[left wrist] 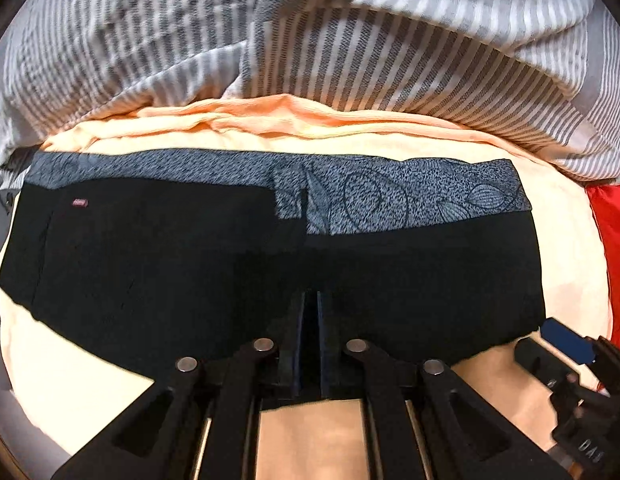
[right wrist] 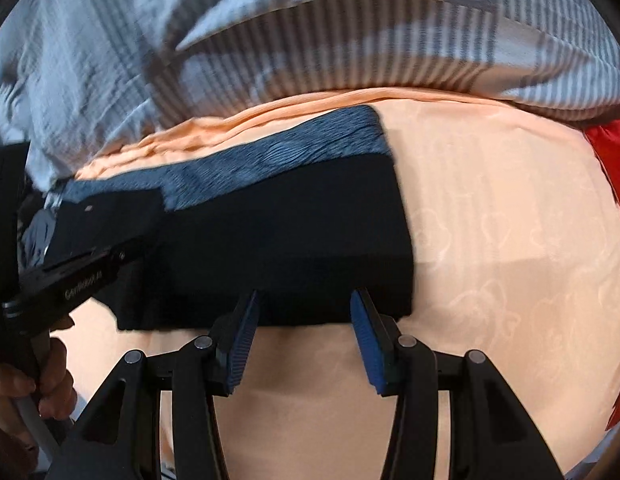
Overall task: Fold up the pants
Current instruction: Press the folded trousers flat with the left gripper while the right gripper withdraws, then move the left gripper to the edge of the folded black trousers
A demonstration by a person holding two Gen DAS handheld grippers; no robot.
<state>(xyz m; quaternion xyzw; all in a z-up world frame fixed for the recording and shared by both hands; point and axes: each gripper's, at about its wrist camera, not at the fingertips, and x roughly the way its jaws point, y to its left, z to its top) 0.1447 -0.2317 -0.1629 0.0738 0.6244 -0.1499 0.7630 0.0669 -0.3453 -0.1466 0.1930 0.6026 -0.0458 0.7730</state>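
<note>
well, the black pants [left wrist: 229, 264] lie folded into a wide flat band on the peach bedsheet [left wrist: 390, 148], with the grey leaf-patterned waistband [left wrist: 390, 196] along the far edge from both sets of jaws. the left gripper [left wrist: 310, 312] points down over the near edge of the pants; its jaws stand only a narrow slit apart, and the dark cloth lies under and ahead of the tips, but whether any fabric is pinched in that slit cannot be told, black on black. the right gripper [right wrist: 305, 308] has its jaws about half open, blue ribbed pads [right wrist: 241, 340] well apart, the tips at the near hem of the pants close to the right-hand corner of the fold; nothing is clamped between them, only sheet and the hem edge show in the gap. beyond the waistband a grey-and-white striped blanket [left wrist: 350, 60] is bunched up. a red cloth [right wrist: 614, 160] shows far right of the right jaws. in the right wrist view a hand [right wrist: 25, 384] holds the left tool's handle.
</note>
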